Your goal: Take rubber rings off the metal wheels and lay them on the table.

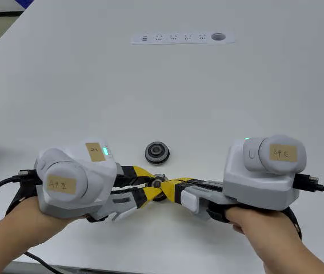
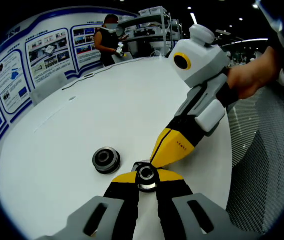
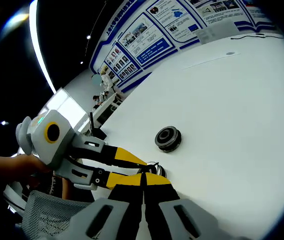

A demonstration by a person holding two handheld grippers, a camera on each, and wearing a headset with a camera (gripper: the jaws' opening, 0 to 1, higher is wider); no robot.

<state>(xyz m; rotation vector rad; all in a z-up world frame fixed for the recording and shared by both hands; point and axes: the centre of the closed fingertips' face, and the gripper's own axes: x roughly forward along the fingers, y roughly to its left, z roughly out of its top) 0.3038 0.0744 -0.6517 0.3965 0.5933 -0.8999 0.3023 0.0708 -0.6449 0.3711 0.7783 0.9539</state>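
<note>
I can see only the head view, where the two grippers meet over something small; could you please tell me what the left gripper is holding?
Observer: The left gripper is shut on a small silver metal wheel, one yellow-tipped jaw on each side.
Operator: Thank you. And the other one?
Observer: The right gripper has its jaws pressed together, tips at that wheel's rim; whether they pinch anything, I cannot tell.
Operator: Is anyone else nearby?
Observer: A person stands beyond the far edge of the white table.
</note>
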